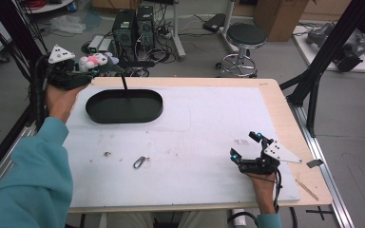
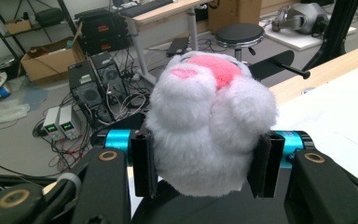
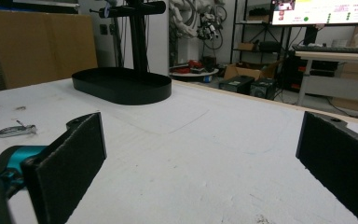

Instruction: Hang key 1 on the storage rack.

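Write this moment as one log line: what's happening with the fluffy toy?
left gripper: shut on plush toy | black tray: empty | right gripper: open, resting on table

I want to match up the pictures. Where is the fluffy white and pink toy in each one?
High view: fluffy toy at top left, gripped in the left claw.
Left gripper view: centre, squeezed between both pads.
Right gripper view: I can't spot it.
Shared landmark: the black oval tray.

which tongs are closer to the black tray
Left. The left tongs hold a plush toy just beyond the black tray's far left rim; the right tongs rest across the table, open.
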Action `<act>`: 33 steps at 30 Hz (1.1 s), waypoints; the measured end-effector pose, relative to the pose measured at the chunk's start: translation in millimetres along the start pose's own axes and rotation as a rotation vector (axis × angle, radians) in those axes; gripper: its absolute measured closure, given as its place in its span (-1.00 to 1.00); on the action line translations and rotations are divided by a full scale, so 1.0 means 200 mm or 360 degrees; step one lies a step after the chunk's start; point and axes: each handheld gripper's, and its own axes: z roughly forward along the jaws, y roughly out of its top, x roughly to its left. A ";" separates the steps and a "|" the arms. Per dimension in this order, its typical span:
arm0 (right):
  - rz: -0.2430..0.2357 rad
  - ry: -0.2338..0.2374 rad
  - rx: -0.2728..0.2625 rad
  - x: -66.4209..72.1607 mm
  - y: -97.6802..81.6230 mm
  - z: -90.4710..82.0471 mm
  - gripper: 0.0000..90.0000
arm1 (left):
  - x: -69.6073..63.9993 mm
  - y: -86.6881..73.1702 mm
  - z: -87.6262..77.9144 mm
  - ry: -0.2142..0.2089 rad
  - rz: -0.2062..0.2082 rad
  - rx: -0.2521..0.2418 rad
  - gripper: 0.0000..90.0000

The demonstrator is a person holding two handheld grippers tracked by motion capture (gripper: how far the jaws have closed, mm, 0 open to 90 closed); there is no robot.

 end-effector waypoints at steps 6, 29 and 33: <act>0.0012 0.0005 0.0005 0.00 0.00 0.00 -0.99 | -0.03 0.01 0.03 -0.0010 0.0006 -0.0008 0.18; 0.0004 0.0000 0.0016 0.00 -0.02 0.01 -0.99 | -0.10 -0.09 0.06 -0.0088 -0.0046 0.0055 0.18; 0.0009 0.0001 0.0018 0.00 -0.03 0.01 -0.99 | -0.11 -0.10 0.04 -0.0087 -0.0033 0.0059 0.18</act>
